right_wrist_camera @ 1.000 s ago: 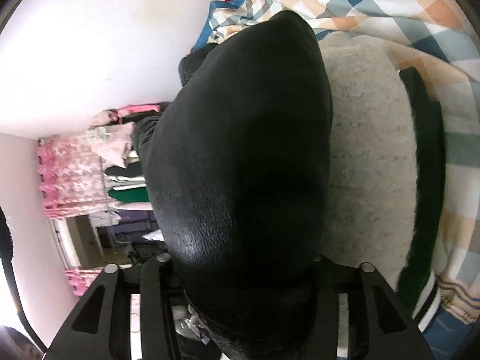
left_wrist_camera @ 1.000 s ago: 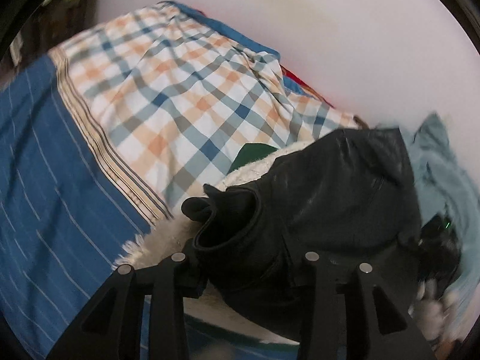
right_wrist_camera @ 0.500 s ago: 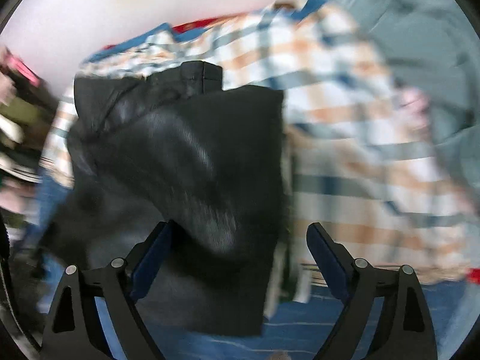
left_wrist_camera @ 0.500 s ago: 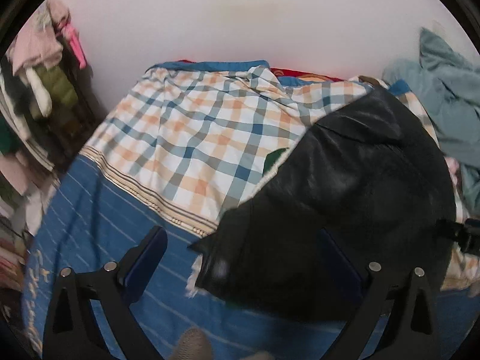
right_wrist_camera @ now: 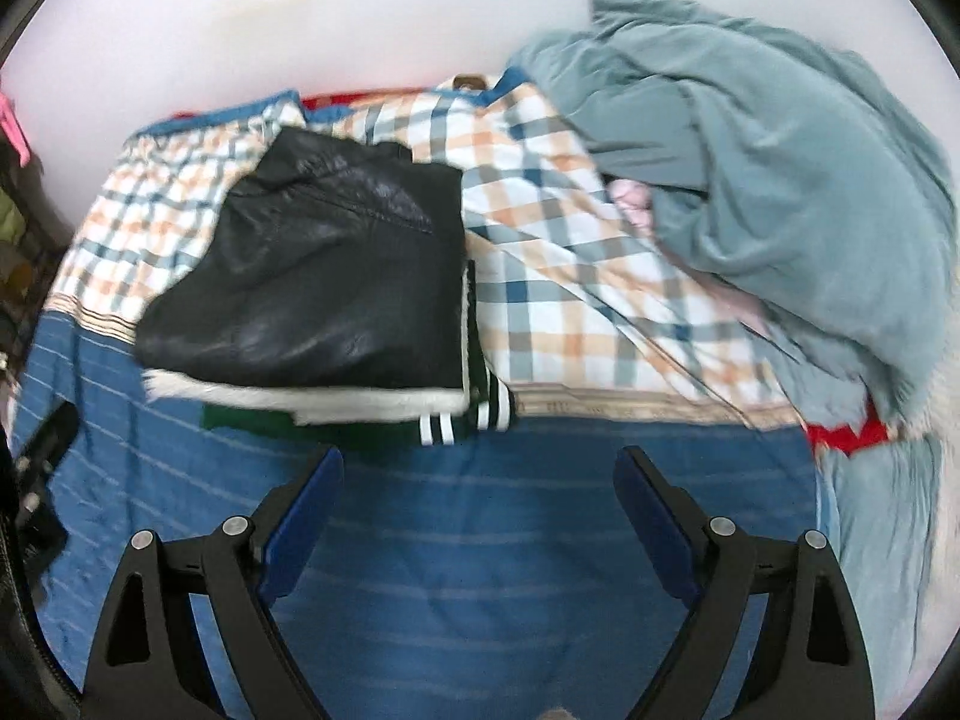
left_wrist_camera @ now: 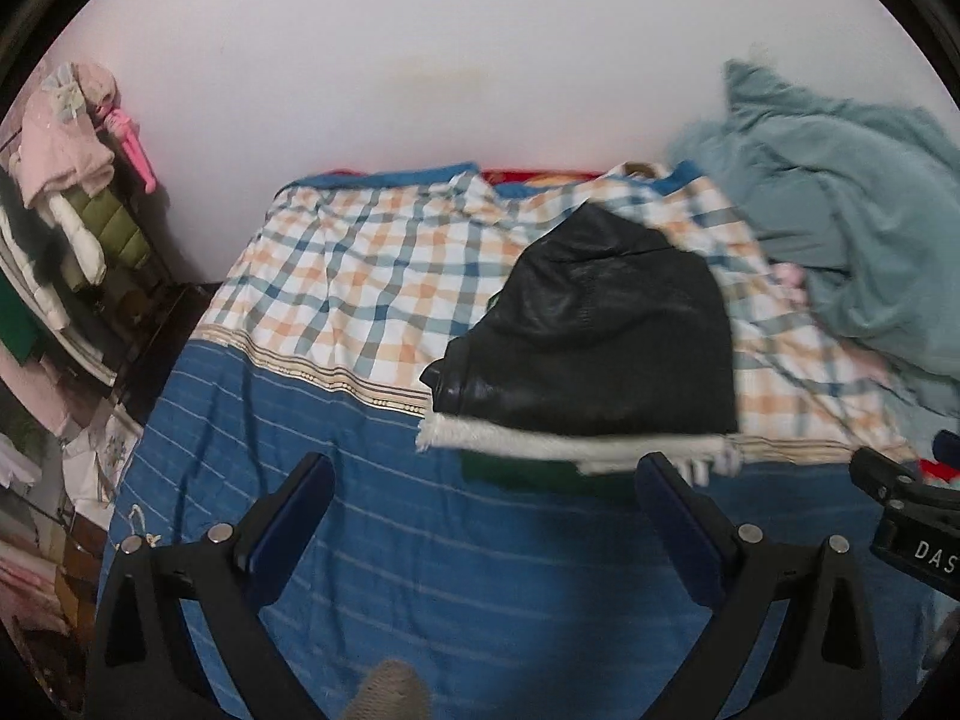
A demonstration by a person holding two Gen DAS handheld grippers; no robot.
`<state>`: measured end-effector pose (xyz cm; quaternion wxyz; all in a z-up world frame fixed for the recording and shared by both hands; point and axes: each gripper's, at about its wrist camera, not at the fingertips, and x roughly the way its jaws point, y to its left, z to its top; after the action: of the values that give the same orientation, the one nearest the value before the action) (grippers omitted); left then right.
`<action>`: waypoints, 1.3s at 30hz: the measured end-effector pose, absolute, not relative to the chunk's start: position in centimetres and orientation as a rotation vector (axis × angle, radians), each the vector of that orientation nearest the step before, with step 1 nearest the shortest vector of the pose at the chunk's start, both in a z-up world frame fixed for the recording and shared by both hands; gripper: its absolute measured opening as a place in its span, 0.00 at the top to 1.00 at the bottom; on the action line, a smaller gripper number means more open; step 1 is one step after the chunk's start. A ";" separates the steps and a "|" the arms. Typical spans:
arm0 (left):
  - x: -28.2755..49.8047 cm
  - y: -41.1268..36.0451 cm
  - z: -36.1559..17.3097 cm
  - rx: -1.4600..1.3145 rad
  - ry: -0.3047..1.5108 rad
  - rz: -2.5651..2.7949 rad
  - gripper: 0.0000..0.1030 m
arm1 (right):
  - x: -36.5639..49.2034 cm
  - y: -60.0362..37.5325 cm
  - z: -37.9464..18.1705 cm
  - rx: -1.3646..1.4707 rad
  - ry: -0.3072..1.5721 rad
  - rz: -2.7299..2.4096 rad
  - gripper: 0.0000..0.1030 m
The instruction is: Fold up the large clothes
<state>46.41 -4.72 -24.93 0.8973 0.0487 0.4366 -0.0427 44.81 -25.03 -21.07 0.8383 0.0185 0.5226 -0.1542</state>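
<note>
1. Jacket [left_wrist_camera: 606, 330], black and leather-like with a pale fleece lining showing along its near edge, lies folded into a compact block on the bed [left_wrist_camera: 420, 570], across the line where the checked part of the sheet [left_wrist_camera: 384, 276] meets the blue striped part.
2. Green garment [right_wrist_camera: 456, 420] with white stripes lies folded beneath the jacket; its edge shows at the near and right sides.
3. Handling, as a judgement: the jacket looks thick and fairly heavy, its outer face smooth and likely slippery, so the fold may spring open if nudged. The fleece-lined hem or a seamed edge should give the surest hold; a pinch on the smooth middle would probably slide.
4. Left gripper [left_wrist_camera: 480, 516] is held above the blue sheet just short of the jacket, jaws spread wide and holding nothing.
5. Right gripper [right_wrist_camera: 480, 510] sits likewise near the bed's front edge, jaws spread wide and empty, apart from the jacket.
6. Grey-blue coat [right_wrist_camera: 780, 138] lies crumpled in a heap at the right of the bed against the wall [left_wrist_camera: 480, 60], unfolded; it appears the likely next piece.
7. Clothes [left_wrist_camera: 72, 180] hang at the far left, clear of the bed.
</note>
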 end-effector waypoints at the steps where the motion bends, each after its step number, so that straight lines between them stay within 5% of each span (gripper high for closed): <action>1: 45.3 -4.5 -23.8 0.100 0.897 -0.094 0.01 | 42.9 -24.4 -19.2 0.037 1.086 -0.331 0.10; 20: 23.5 0.1 -4.3 0.027 0.768 -0.155 0.01 | 13.7 -16.2 7.7 -0.009 0.833 -0.329 0.10; 39: 15.3 2.9 -0.2 0.013 0.691 -0.081 0.01 | 0.7 -14.1 15.6 -0.027 0.740 -0.310 0.10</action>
<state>15.25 2.86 -0.22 0.9400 0.0063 0.3388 -0.0395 0.66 -14.08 15.57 0.9205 -0.0130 0.3600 -0.1511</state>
